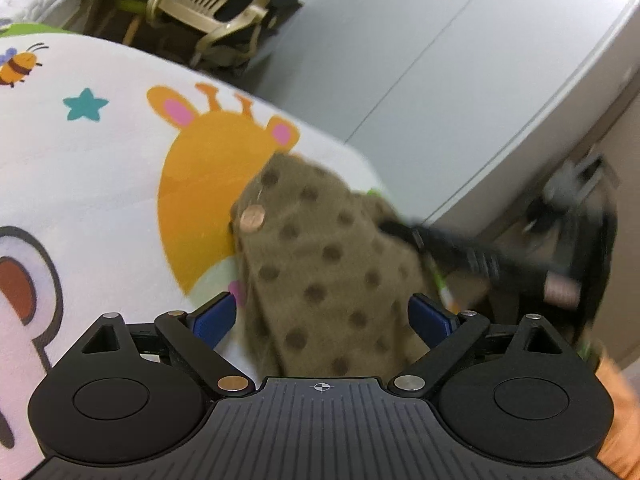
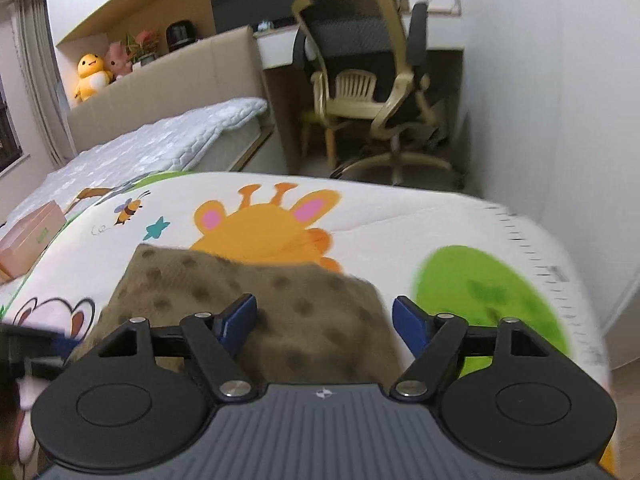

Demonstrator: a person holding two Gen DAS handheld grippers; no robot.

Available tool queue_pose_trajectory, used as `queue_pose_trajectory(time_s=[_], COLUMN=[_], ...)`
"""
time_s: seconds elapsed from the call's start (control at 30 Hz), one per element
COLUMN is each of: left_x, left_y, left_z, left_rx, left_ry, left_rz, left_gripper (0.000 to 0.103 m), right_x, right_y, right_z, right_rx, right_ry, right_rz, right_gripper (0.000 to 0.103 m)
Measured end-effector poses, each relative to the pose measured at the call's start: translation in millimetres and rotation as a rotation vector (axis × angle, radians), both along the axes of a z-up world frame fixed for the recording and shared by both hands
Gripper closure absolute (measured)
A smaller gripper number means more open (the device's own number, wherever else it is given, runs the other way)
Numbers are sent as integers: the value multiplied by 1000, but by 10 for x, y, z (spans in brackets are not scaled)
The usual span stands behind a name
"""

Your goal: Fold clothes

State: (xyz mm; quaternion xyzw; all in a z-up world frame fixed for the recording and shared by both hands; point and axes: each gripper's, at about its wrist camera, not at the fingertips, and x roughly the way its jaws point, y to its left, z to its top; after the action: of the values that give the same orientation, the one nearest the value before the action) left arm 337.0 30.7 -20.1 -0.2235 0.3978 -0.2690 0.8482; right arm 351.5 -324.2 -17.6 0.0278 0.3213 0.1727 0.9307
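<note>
A brown garment with dark polka dots (image 1: 320, 272) lies on a white cartoon-print mat (image 1: 100, 168); it has a copper-coloured button (image 1: 252, 218). My left gripper (image 1: 322, 320) is open, its blue pads either side of the garment's near part. The right gripper shows blurred at the right of the left wrist view (image 1: 404, 232), at the garment's far right edge. In the right wrist view the garment (image 2: 280, 300) lies folded on the mat (image 2: 400, 224). My right gripper (image 2: 324, 318) is open over its near edge. The left gripper is a dark blur at the left edge.
A beige office chair (image 2: 372, 92) stands beyond the mat by a white wall (image 2: 560, 100). A bed with a grey quilt (image 2: 152, 144) and a pink box (image 2: 30, 236) lie to the left. The mat's far edge (image 2: 400, 190) drops to the floor.
</note>
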Motion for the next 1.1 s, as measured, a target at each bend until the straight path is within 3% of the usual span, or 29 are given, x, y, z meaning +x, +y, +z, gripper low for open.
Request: queue_pose_trajectory(time_s=[0.1, 0.27, 0.33, 0.43, 0.57, 0.67, 0.93, 1.1], left_x=[99, 227, 231, 232, 190, 137, -193, -402], left_y=[103, 40, 5, 3, 298, 737, 2065, 2417], left_z=[-20, -267, -311, -303, -225, -168, -190, -198], left_rx=[-91, -180, -192, -186, -176, -173, -88, -53], left_ry=[5, 64, 74, 71, 43, 15, -44, -35], left_rz=[28, 20, 19, 31, 69, 130, 373, 409], left_gripper=[7, 7, 8, 17, 21, 21, 22, 21], right_x=[-298, -551, -590, -566, -447, -318, -60, 50], right_y=[-183, -52, 68, 292, 701, 1159, 2683, 2988], right_z=[-29, -295, -314, -304, -310, -313, -338, -315], right_rx=[-60, -300, -365, -427, -431, -423, -346, -302], right_ry=[-15, -41, -86, -126, -139, -148, -167, -151], right_rz=[-28, -22, -15, 12, 64, 123, 324, 353], right_gripper=[23, 23, 23, 28, 44, 49, 48, 30])
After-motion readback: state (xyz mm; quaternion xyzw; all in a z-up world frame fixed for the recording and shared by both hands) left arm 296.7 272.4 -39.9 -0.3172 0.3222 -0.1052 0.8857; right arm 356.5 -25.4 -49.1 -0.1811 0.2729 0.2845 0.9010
